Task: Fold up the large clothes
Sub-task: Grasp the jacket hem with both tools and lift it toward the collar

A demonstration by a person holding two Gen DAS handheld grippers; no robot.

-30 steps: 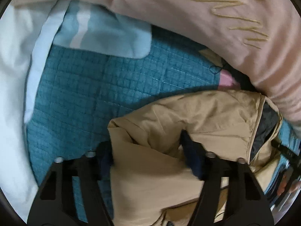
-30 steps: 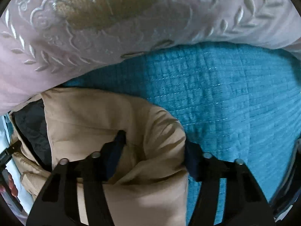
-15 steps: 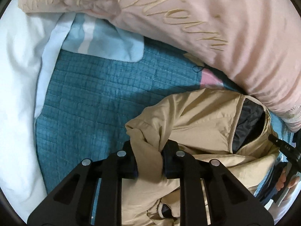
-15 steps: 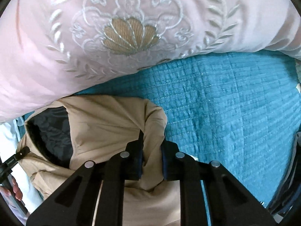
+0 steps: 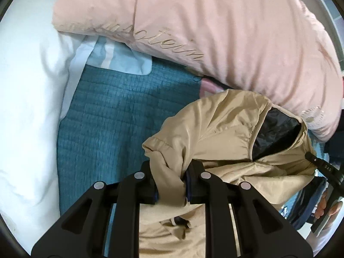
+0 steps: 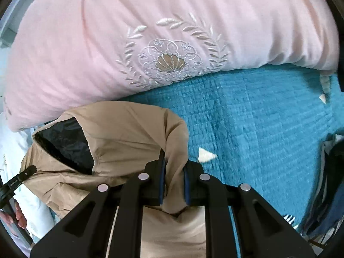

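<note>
A tan jacket (image 5: 225, 124) with a dark lining (image 5: 275, 133) hangs over the teal quilted bedspread (image 5: 120, 116). My left gripper (image 5: 171, 172) is shut on a bunched fold at the jacket's left shoulder. In the right wrist view the same tan jacket (image 6: 129, 133) shows its dark lining (image 6: 64, 142) at the collar opening, and my right gripper (image 6: 173, 169) is shut on a fold at its right shoulder. Both shoulders are lifted off the bedspread (image 6: 258, 116). The jacket's lower part is hidden under the gripper bodies.
A big pink embroidered duvet (image 5: 215, 32) lies bunched right behind the jacket, also as the pink duvet (image 6: 172, 43). A white pillow (image 5: 28, 107) and a light blue cloth (image 5: 120, 58) sit at the left. Dark clothes (image 6: 331, 182) lie at the far right. A person's hand (image 5: 326, 208) holds the other gripper's handle.
Both grippers closed on the jacket's shoulders and have risen with the fabric. More of the pink duvet and the bedspread now shows.
</note>
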